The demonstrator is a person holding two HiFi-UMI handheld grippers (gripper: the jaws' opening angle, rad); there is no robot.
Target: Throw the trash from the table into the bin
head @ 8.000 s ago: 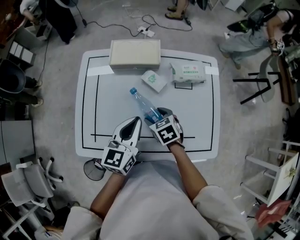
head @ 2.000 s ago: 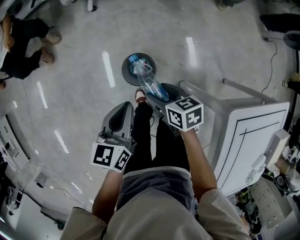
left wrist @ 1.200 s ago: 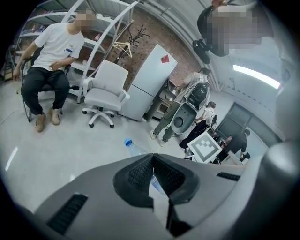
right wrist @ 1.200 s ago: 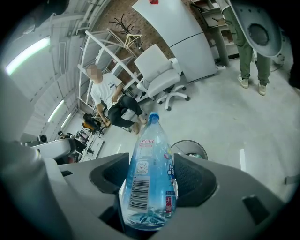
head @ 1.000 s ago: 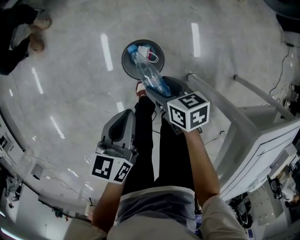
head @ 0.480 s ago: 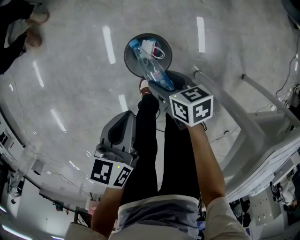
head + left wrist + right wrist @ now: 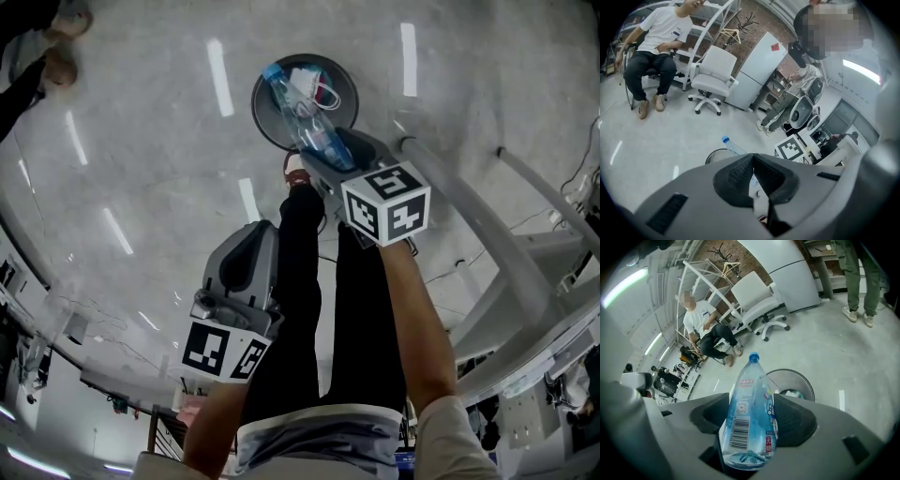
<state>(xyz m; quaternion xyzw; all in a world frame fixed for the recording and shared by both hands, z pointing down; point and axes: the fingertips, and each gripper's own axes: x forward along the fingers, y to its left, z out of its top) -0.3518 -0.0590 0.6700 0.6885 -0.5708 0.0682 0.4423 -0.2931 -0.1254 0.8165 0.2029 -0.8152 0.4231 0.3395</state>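
my left gripper (image 7: pixel 247 246), far left: fingers pressed together, nothing between them. centre: one clear plastic bottle (image 7: pixel 302 114), blue cap forward, lined up with mouth of one round bin (image 7: pixel 256 103) on floor. one white scrap (image 7: pixel 311 86) lies inside bin. my right gripper (image 7: pixel 337 157): fingers clamped on bottle's base end. i judge bottle light, thin-walled and smooth. hard squeeze would crush it, and it may slip. base end looks stiffest, so best hold is there. far right: one desk (image 7: pixel 469 220), only leg clear. two grippers in all.

Open floor (image 7: pixel 141 150) around bin (image 7: pixel 260 114), table leg (image 7: pixel 469 222) alongside
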